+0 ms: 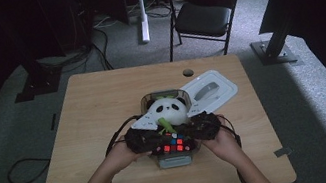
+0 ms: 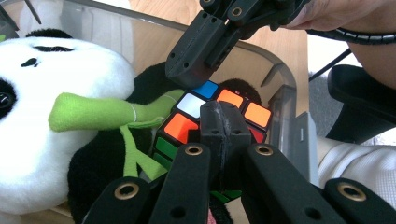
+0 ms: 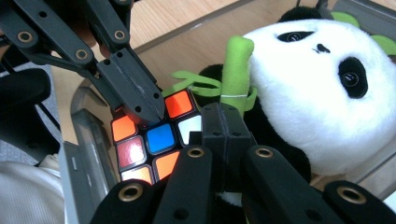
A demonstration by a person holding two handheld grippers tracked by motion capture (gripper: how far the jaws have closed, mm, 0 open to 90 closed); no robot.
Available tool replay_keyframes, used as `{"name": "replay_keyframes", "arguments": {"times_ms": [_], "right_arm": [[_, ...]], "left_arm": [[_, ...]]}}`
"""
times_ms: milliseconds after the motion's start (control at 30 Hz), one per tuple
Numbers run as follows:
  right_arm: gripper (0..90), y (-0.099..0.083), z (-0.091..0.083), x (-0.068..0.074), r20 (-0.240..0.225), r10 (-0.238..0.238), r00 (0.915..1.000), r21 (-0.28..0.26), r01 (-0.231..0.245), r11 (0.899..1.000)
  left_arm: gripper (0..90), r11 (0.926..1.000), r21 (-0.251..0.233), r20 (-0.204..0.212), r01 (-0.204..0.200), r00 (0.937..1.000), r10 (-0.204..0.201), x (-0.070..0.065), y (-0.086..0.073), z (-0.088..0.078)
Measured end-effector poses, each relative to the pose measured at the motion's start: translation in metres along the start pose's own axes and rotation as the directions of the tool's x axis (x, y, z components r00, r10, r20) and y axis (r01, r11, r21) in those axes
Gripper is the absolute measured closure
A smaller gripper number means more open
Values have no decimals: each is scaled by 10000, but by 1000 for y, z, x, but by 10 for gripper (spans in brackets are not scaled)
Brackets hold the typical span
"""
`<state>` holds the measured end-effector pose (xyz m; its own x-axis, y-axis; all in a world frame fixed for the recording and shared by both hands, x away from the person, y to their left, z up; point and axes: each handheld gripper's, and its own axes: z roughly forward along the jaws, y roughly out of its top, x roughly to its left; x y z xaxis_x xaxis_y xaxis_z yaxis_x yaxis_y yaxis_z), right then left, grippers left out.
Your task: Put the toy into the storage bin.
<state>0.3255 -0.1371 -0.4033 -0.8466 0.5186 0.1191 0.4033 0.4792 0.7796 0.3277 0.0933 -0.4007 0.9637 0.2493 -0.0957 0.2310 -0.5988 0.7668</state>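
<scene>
From the high view, a clear plastic bin [image 1: 176, 156] sits on the table [image 1: 89, 114] a bit toward the near edge, roughly midway between the left and right edges, with its white lid [image 1: 211, 90] lying just behind it toward the far right corner. Inside is a plush panda [image 1: 169, 109] with a green bamboo stalk, and a puzzle cube [image 1: 173, 145] at the near end of the bin. The left hand-held gripper [image 1: 162, 140] and right hand-held gripper [image 1: 186, 135] both come in over the bin from either side and meet above the cube. In the left gripper view, its own jaws are pressed together with nothing between them, tips right over the cube [image 2: 212, 116], and the other gripper [image 2: 196, 65] comes down on the cube from the top, also closed. In the right gripper view it's the same story: jaws closed tight and empty, sitting against the cube [image 3: 156, 137] beside the panda [image 3: 317, 88], with the left one [image 3: 140, 102] poking the cube's top face.
</scene>
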Motion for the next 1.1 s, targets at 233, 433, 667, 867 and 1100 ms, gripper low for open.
{"name": "replay_keyframes", "arguments": {"times_ms": [233, 433, 667, 867, 1100], "right_arm": [[900, -4, 4, -1, -138, 135, 9998, 107, -133, 9999], [900, -5, 3, 0, -124, 218, 9997, -34, -218, 9998], [900, -1, -9, 3, -605, 217, 9979, -502, -248, 9984], [900, 0, -6, 7, -919, 86, 9957, -426, -125, 9990], [900, 2, -3, 8, -1025, 85, 9947, -271, -114, 9996]], "left_arm": [[900, 9965, 588, -287, -602, 9977, 620, -6, 1, 5], [900, 9987, 275, -296, -432, 9986, 440, -7, 0, 4], [857, 9990, -429, 152, -152, 9998, 158, -8, 3, -9], [858, 9994, -190, 270, -284, 9992, 289, -13, 4, -8], [895, 9998, -24, -163, -210, 9996, 209, -7, 5, -4]]}}
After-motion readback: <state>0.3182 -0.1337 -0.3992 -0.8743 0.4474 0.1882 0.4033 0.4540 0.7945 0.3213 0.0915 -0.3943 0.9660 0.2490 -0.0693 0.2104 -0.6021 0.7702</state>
